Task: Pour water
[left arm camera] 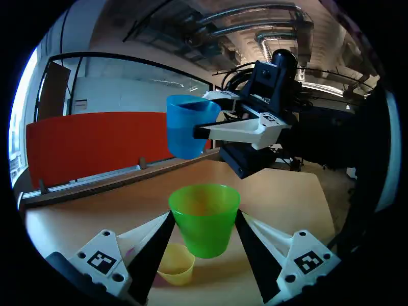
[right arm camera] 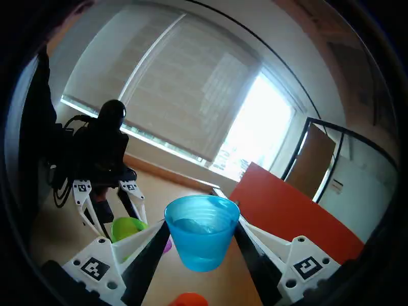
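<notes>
Green plastic cup [left arm camera: 205,227] clamped in the left gripper [left arm camera: 204,217]; farther, right gripper [right arm camera: 202,227] clamps a blue plastic cup [right arm camera: 201,245], seemingly holding water [right arm camera: 196,226].

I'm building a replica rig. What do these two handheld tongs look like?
Left tongs and right tongs match: white plastic fingers, black inner faces, a square black-and-white marker on each finger. The right one carries a black camera and black cables behind.

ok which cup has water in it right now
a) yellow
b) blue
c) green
b, water shows inside the blue cup held in the right gripper, while the green cup looks empty.
</notes>
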Motion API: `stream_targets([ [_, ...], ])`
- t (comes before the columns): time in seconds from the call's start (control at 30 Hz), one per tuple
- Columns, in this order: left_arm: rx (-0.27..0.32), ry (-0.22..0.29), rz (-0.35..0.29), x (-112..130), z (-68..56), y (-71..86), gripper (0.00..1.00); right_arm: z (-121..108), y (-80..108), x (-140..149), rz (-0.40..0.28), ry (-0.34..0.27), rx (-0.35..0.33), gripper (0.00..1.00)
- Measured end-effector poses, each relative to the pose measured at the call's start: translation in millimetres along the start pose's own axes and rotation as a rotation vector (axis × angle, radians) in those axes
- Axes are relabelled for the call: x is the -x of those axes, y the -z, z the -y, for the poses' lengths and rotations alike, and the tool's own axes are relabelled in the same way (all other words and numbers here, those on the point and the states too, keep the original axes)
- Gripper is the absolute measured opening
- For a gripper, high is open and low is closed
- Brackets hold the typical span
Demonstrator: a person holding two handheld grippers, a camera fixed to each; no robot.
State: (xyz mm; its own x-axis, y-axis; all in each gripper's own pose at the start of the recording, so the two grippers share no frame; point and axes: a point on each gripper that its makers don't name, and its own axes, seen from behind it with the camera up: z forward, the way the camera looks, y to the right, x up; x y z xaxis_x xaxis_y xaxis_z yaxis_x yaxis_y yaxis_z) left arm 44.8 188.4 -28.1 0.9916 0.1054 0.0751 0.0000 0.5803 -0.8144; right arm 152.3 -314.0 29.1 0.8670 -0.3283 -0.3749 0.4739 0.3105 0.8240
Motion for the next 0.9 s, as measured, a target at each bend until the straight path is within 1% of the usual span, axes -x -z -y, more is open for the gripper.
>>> stream_targets([
  [0.4,0.019,-0.001,-0.007,-2.1,-3.7,-1.1,0.84,2.3,-2.2,-3.3,0.002,0.063,-0.008,0.89],
  [0.9,0.017,-0.005,-0.010,-3.0,-4.3,0.1,0.84,4.0,-4.6,-7.9,0.001,0.147,-0.011,0.89],
])
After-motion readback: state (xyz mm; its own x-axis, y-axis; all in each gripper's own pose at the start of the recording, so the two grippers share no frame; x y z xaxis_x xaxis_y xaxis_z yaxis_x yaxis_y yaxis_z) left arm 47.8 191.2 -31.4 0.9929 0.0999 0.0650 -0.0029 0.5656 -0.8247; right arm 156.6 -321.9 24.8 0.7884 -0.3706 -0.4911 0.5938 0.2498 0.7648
